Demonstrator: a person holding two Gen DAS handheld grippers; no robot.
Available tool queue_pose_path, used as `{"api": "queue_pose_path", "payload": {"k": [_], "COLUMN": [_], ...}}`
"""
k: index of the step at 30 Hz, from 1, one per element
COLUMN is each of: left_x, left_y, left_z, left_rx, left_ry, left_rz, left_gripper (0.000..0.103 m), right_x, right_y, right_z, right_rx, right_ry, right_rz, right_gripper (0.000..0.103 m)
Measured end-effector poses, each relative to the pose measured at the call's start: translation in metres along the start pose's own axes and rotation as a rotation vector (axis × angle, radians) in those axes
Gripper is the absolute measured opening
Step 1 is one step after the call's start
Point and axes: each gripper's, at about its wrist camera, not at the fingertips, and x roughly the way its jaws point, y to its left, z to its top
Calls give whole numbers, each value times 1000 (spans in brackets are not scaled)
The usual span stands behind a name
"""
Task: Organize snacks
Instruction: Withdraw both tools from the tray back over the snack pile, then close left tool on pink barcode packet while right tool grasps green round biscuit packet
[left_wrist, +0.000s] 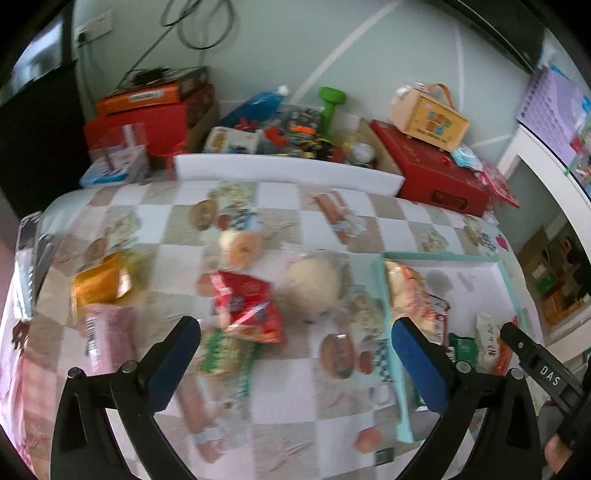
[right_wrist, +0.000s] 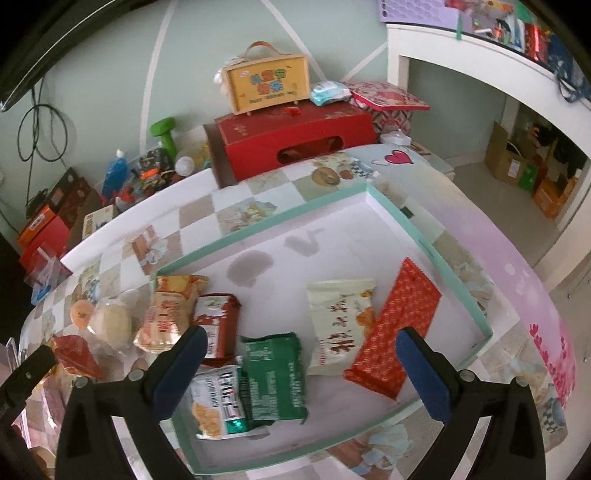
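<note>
Hovering your left hand-held gripper (left_wrist: 295, 343), jaws apart, over loose red foil snack packet (left_wrist: 247, 310) | right hand-held gripper (right_wrist: 301, 360) apart, empty, above mint-rimmed shallow cardboard tray (right_wrist: 458, 273) collecting packets.

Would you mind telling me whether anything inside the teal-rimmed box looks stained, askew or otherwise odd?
Yes. The white floor of the teal-rimmed box carries two grey blotches, like damp or grease marks, near its far side. The red patterned packet also leans tilted against the right wall rather than lying flat. Nothing looks spilled or torn.
</note>
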Motion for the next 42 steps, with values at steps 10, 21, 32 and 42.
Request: {"api": "queue_pose_path", "payload": {"k": [10,21,32,42], "left_x": [-10,-7,20,39], "left_y": [82,146,176,185], "left_z": [-11,-26,-31,-35], "left_rx": [-174,-328,-409,-422], "left_ry": [17,55,110,153], "left_rz": [85,113,118,80], "left_gripper": [103,103,103,102], "right_x": [-3,3,23,42], "right_y": [67,150,219,260], "right_z": [-13,-43,-83,-106], "right_rx": [-105,-244,-374,-455], "right_ry": [16,68,132,143], "right_rz": [131,257,339,339], "right_gripper": [103,103,103,103]}}
